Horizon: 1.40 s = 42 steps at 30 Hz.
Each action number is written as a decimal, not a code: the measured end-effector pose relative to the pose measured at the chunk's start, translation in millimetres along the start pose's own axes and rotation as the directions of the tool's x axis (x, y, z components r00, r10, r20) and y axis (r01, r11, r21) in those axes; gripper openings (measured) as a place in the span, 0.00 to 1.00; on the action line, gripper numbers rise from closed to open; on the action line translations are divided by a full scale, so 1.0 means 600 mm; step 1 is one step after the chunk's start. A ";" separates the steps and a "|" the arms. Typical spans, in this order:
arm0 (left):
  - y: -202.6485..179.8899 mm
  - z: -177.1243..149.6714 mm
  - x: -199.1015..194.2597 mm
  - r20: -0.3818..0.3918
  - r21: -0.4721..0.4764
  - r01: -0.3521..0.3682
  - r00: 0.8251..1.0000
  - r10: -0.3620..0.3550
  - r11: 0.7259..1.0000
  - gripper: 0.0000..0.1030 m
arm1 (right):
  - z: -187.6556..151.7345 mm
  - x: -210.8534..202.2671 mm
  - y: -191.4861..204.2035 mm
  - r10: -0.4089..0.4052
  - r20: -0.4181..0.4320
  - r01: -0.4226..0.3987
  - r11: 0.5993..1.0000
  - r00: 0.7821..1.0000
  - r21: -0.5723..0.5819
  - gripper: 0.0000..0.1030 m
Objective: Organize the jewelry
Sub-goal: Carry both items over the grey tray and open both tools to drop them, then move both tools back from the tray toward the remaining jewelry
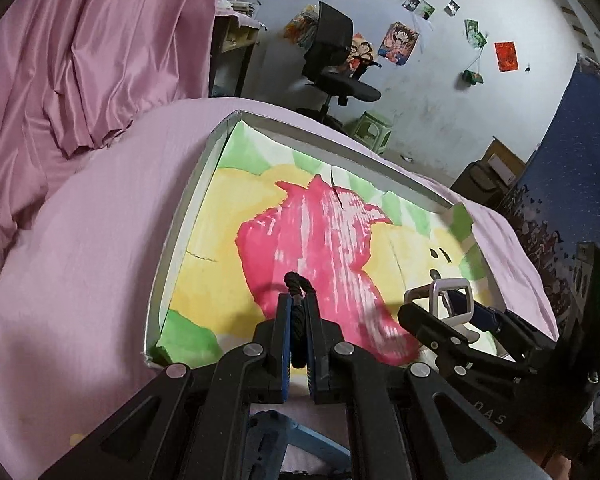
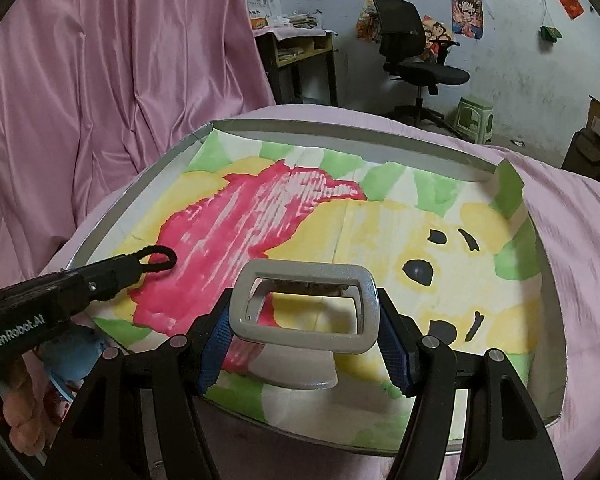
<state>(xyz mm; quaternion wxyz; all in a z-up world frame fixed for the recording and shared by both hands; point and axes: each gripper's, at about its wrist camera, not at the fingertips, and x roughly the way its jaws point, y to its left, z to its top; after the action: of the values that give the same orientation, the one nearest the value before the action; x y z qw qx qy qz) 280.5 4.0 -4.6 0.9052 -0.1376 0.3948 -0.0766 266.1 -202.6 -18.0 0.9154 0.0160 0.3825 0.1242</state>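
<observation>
We see both grippers held low over the near edge of a shallow tray [image 2: 380, 131], fingers pointing forward across it. The left gripper [image 1: 299, 312] is clenched on a black cord loop [image 1: 298, 282]; its two fingers pinch the cord, and a small loop pokes out past the tips, above the red patch of the paper. The right gripper [image 2: 304, 320] grasps a silver buckle [image 2: 304, 304], a rounded rectangular frame squeezed at its short sides between the blue pads [image 2: 396, 344]. We count two grippers, one cord loop, one buckle, one tray. The tray sits on a pink cloth [image 1: 100, 220] and holds one painted sheet of paper [image 2: 480, 300], yellow, red and green, with dark face marks. Both jewelry pieces are held above the sheet; we cannot tell whether either touches it. A hand [image 2: 16, 412] shows at the left gripper's handle.
</observation>
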 end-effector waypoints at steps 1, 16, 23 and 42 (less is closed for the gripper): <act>0.001 0.000 -0.002 0.007 -0.005 0.011 1.000 -0.011 1.000 0.06 | 0.000 0.000 -0.002 0.001 0.000 -0.001 1.000 1.000 0.002 0.59; -0.005 -0.017 -0.060 0.151 -0.015 0.037 0.988 -0.034 0.999 0.66 | -0.020 -0.080 -0.030 -0.007 0.159 0.000 0.999 0.987 0.041 0.79; -0.019 -0.045 -0.120 0.242 0.042 -0.006 0.970 -0.005 0.999 0.86 | -0.044 -0.161 -0.035 -0.017 0.274 0.001 0.998 0.962 0.058 0.94; -0.042 -0.170 -0.252 0.374 0.178 -0.081 0.928 0.009 0.981 0.96 | -0.161 -0.301 -0.010 -0.045 0.388 0.046 0.999 0.921 0.006 0.97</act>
<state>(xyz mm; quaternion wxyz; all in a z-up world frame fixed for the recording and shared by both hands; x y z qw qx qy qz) 102.7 -1.5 41.7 0.9739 -0.0532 0.2106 -0.0657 77.3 -258.2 39.0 0.9757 0.0299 0.1938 0.0979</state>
